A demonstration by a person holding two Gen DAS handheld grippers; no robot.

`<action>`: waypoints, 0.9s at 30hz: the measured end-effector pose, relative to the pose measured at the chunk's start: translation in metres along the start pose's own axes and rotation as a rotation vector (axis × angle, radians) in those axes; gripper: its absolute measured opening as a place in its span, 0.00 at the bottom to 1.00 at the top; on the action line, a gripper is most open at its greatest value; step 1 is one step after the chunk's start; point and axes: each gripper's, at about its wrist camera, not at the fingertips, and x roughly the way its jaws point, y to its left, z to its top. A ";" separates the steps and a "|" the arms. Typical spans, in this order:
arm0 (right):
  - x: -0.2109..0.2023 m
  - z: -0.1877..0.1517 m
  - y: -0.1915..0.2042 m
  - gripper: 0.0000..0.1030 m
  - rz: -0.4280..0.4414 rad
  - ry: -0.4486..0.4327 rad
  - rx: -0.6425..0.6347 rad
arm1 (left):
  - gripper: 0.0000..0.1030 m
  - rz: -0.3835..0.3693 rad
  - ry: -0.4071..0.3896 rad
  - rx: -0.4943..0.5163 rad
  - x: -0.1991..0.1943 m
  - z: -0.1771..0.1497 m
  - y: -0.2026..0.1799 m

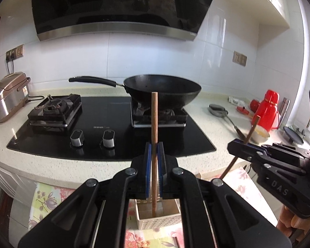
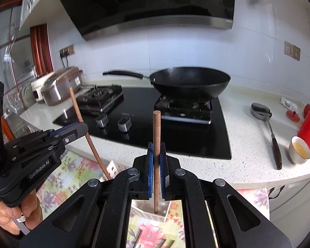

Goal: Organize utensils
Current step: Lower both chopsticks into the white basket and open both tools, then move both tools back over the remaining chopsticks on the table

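A wooden chopstick (image 1: 154,128) is held upright in the left hand-held gripper (image 1: 154,155), pads clamped on its shaft, its lower tip already set inside the white slotted holder (image 1: 158,220) directly below on the floral cloth (image 1: 45,202). A second chopstick (image 2: 156,144) is pinched likewise, long axis near vertical, by the right hand-held gripper (image 2: 157,157), its tip seen above the same holder's rim. Both hands are judged about equally near. Behind, a wok (image 1: 162,90) is seen on the hob of the bench (image 1: 215,128).
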 end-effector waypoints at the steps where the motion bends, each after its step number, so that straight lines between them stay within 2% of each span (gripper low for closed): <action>1: 0.003 -0.001 0.001 0.06 0.001 0.009 -0.004 | 0.06 0.000 0.009 0.001 0.002 -0.002 0.000; 14: 0.051 -0.015 -0.001 0.08 -0.008 0.092 0.009 | 0.08 -0.018 0.185 -0.018 0.056 -0.029 0.012; 17: 0.055 -0.016 -0.004 0.19 -0.025 0.083 0.006 | 0.11 -0.011 0.194 -0.020 0.061 -0.032 0.015; 19: 0.054 -0.018 -0.009 0.37 -0.029 0.073 0.017 | 0.11 -0.013 0.192 -0.029 0.061 -0.034 0.018; 21: 0.051 -0.019 -0.013 0.43 -0.030 0.060 0.019 | 0.12 -0.010 0.190 -0.034 0.059 -0.035 0.022; 23: 0.047 -0.021 -0.017 0.46 -0.038 0.050 0.021 | 0.16 -0.015 0.173 -0.040 0.053 -0.038 0.025; 24: 0.043 -0.023 -0.018 0.48 -0.041 0.042 0.020 | 0.22 -0.013 0.161 -0.045 0.047 -0.040 0.027; 25: 0.039 -0.026 -0.020 0.55 -0.047 0.032 0.019 | 0.31 -0.006 0.147 -0.048 0.041 -0.042 0.027; 27: 0.027 -0.036 -0.023 0.65 -0.066 0.008 0.024 | 0.40 0.009 0.107 -0.060 0.024 -0.050 0.030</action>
